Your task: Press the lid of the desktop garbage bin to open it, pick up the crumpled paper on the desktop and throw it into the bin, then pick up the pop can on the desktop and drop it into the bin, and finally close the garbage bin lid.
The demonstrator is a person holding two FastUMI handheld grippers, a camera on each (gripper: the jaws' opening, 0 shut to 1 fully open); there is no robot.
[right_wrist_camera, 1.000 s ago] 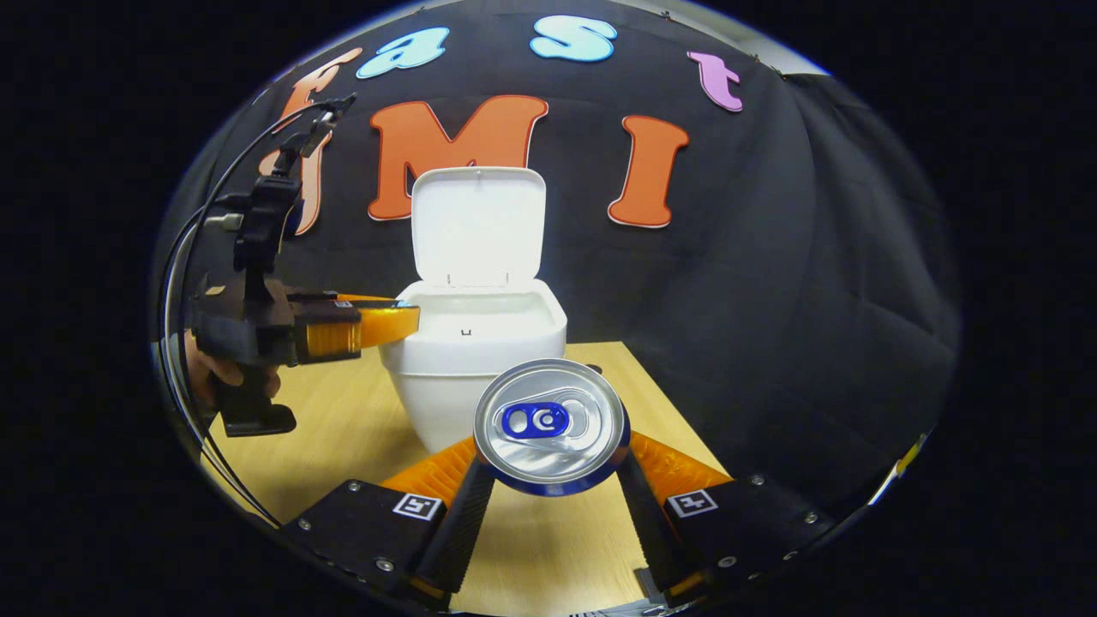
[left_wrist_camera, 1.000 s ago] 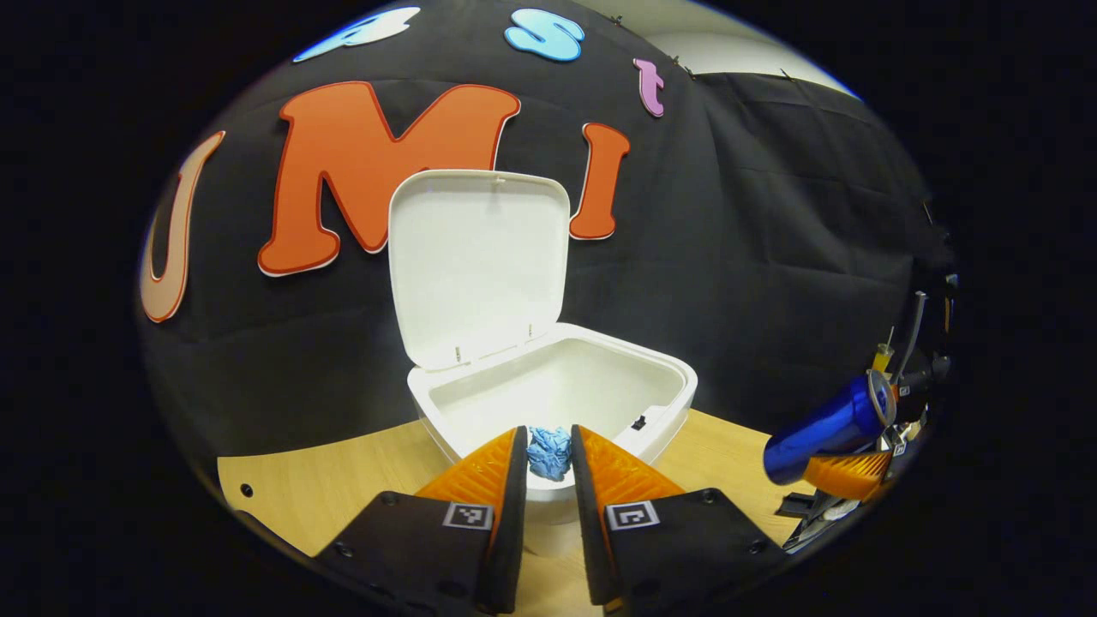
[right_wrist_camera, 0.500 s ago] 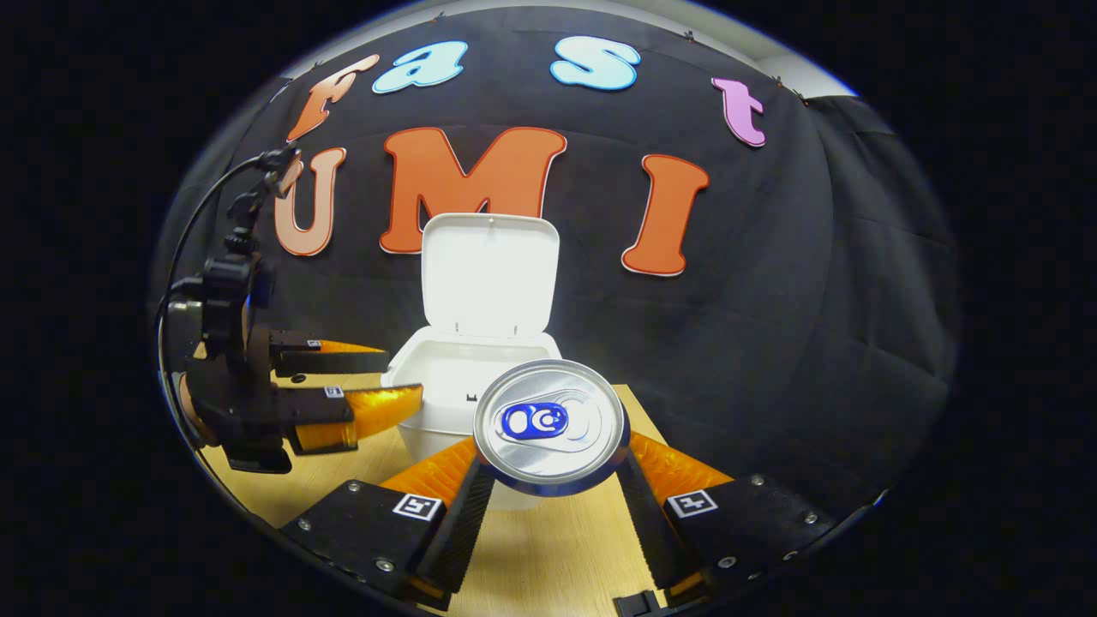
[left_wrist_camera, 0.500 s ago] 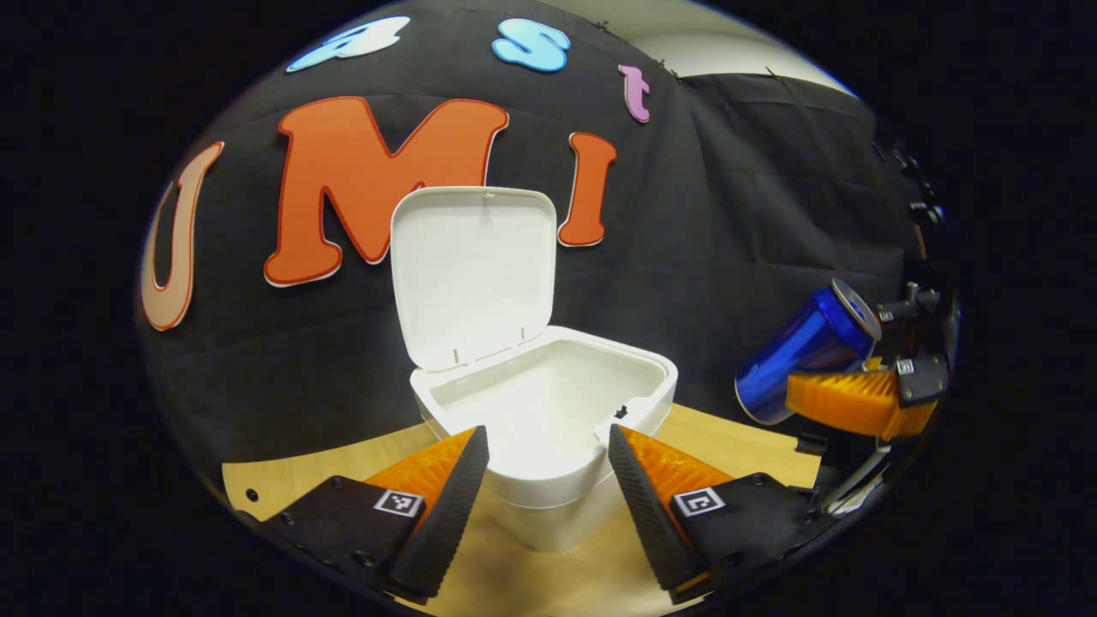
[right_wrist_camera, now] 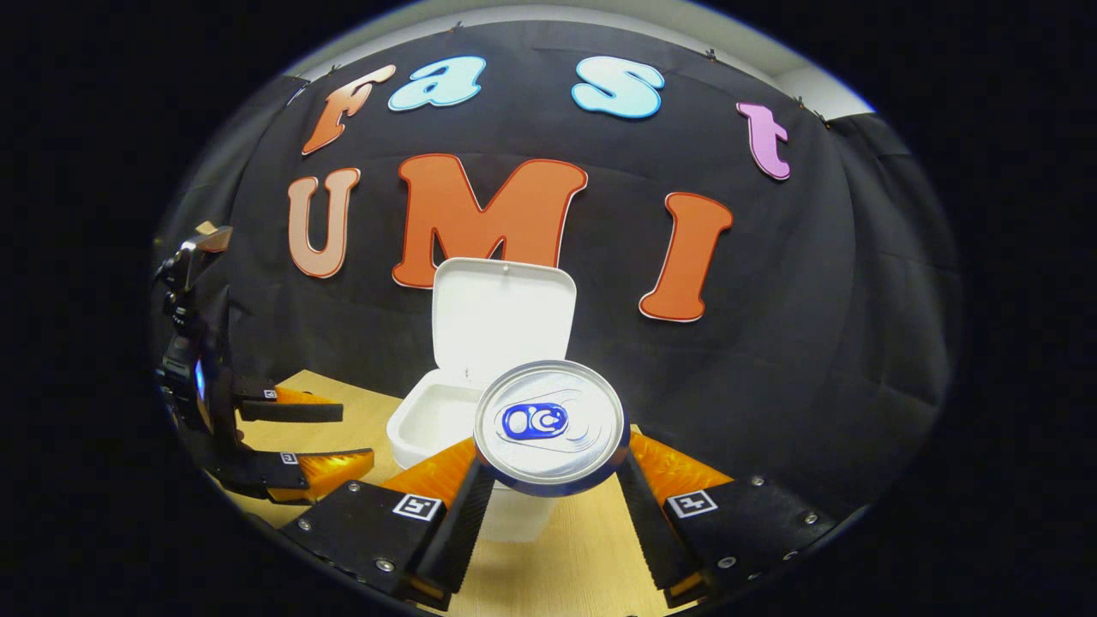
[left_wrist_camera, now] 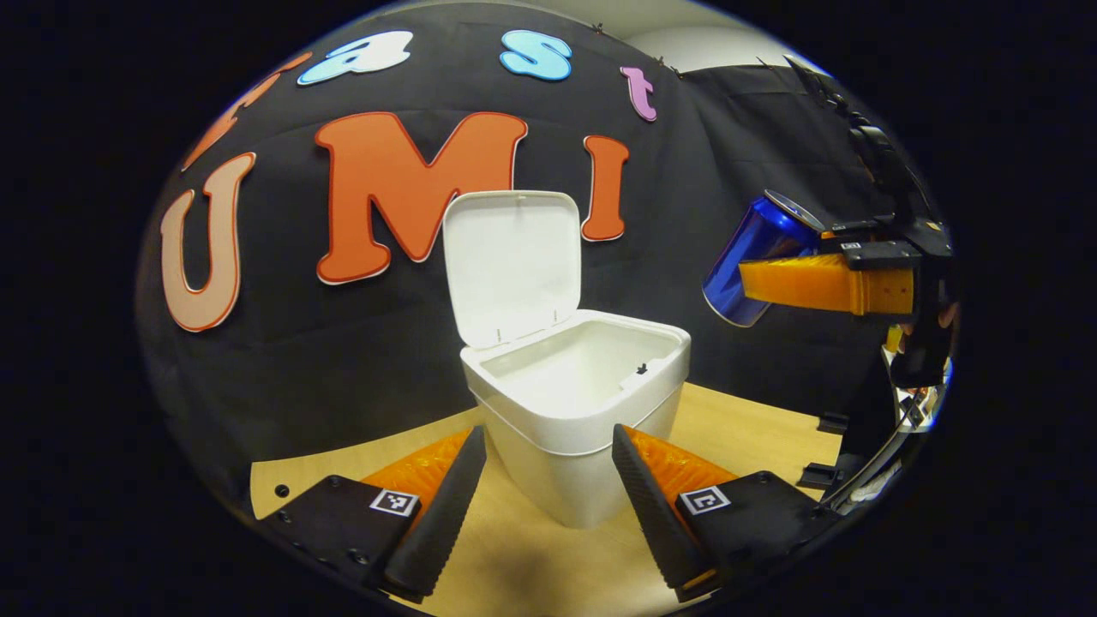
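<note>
Inside, bin (left_wrist_camera: 583,411) floor hidden by rim; crumpled paper perhaps down there. Left gripper (left_wrist_camera: 548,488) jaws spread, empty, before bin. Right gripper (right_wrist_camera: 548,493) pinches pop can (right_wrist_camera: 550,424), raised above wooden desktop (right_wrist_camera: 583,557); lid (left_wrist_camera: 512,266) upright.

bin (left_wrist_camera: 583,428): smooth white plastic | can (right_wrist_camera: 549,426): glossy metal | table (left_wrist_camera: 754,433): matt wood

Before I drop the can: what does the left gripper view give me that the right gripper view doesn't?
Left gripper view: the can's blue side, tilted, up right of the bin, plus the bin's inside walls. Right gripper view: the can's top and tab between the right gripper's fingers, and the left gripper side-on, open. Both: lid up, wooden table.
</note>
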